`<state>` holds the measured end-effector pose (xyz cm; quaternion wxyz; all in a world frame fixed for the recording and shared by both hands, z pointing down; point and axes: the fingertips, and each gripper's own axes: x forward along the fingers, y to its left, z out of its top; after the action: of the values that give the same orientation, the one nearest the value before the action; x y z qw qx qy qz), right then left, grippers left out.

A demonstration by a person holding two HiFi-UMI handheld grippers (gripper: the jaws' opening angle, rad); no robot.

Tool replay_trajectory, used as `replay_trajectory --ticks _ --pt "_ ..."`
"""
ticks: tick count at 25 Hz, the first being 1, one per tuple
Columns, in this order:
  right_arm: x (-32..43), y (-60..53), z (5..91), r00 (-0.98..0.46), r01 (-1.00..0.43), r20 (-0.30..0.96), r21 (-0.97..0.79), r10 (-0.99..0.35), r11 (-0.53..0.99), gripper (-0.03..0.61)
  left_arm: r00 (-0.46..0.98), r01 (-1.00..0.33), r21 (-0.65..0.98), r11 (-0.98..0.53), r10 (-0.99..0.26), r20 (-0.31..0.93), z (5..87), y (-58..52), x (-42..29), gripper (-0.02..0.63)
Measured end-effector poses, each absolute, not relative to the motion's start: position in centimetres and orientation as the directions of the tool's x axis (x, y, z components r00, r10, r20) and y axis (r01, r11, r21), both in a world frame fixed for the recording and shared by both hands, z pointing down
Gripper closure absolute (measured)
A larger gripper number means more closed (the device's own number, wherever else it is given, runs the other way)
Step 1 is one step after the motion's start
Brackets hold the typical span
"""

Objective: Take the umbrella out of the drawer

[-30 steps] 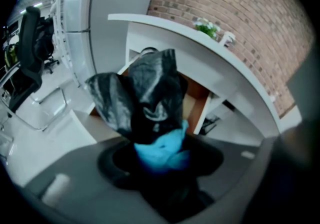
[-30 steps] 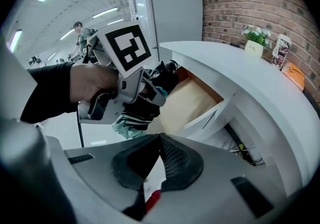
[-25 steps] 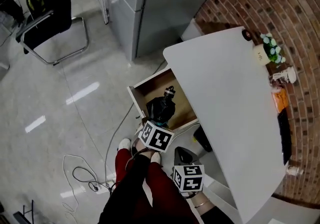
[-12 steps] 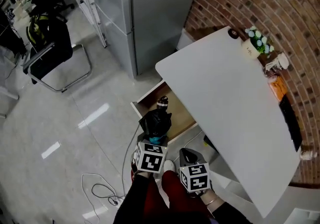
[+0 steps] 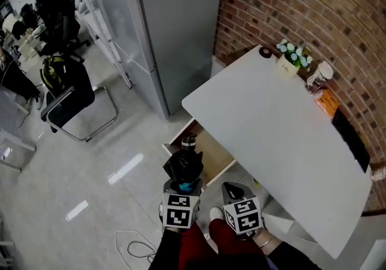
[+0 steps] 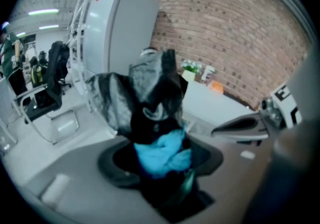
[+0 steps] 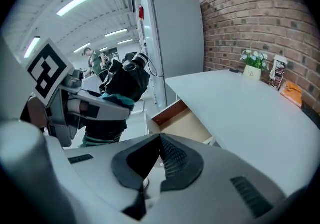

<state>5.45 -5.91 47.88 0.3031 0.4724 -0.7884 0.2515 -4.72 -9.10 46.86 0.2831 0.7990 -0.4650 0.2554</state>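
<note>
The umbrella [image 5: 184, 166], black, folded, with a bright blue band [image 6: 162, 153] around its bunched fabric, is clamped in the left gripper [image 5: 183, 187]. Its jaws stand wide around the bundle, and the blue band sits right between them in the left gripper view. The umbrella points up and away from the person, its rounded end [image 5: 189, 140] uppermost. In the head view it lies over the front edge of the open drawer [image 5: 215, 152], clear of the pale wooden inside.

The right gripper [image 5: 231, 191] is just beside the left one, its jaws closed together with nothing between them. Its own view shows the left gripper and the umbrella to its left.

The drawer hangs open under a white table [image 5: 271, 136] that stands against a brick wall [image 5: 289, 3]. A small potted plant [image 5: 292, 58] sits at the table's far edge. A tall grey cabinet [image 5: 175, 21] stands beyond the drawer, and a black chair [image 5: 72, 97] stands on the glossy floor at left.
</note>
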Motion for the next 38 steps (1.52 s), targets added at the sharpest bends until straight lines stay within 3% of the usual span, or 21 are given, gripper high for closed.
replay_trajectory --ticks 15,38 --pt "7.4 -6.8 39.1 -0.455 -0.877 0.531 -0.132 -0.715 0.461 0.577 0.399 -0.915 0.183 -0.36 -0.732 0.552 39.2 -5.2 -4.1 0.373" --pt "9.7 -7.2 30.5 -0.596 -0.799 0.288 -0.115 -0.75 0.591 0.577 0.237 -0.971 0.072 -0.227 -0.893 0.381 30.3 -2.2 -5.3 0.371"
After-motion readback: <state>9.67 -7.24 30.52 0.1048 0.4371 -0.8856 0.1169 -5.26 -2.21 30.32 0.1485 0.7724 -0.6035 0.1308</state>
